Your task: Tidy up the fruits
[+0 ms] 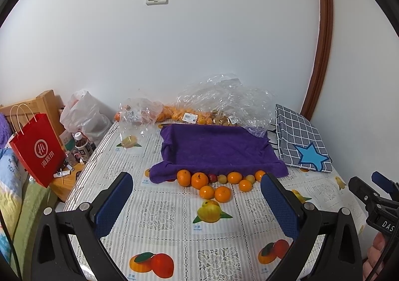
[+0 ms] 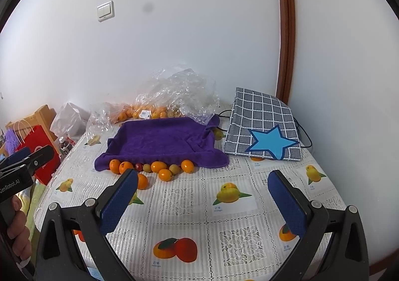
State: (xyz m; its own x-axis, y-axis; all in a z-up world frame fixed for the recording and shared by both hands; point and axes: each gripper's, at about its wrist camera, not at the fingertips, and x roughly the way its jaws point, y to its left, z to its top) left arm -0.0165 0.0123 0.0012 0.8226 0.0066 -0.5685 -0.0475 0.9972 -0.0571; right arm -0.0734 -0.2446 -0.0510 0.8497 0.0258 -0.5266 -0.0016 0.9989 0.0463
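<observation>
Left tool (image 1: 197, 196) & right tool (image 2: 203, 190): both spread wide, empty, above tabletop (image 2: 189, 208); oranges (image 1: 199, 180) line purple towel (image 1: 214, 148) front edge.

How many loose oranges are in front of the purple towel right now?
7 oranges: four in a row along the front edge of the towel, one just ahead toward the right, two nearer the camera. More may hide under the towel.

Fluffy matt purple towel (image 1: 214, 148), glossy orange tangerines (image 1: 199, 179) gleaming, crinkly clear plastic bags (image 1: 224, 96), shiny printed tablecloth (image 1: 169, 213), woven checked cloth pouch (image 1: 299, 136), red paper bag (image 1: 37, 148), textured blue gripper pads (image 1: 279, 201).
</observation>
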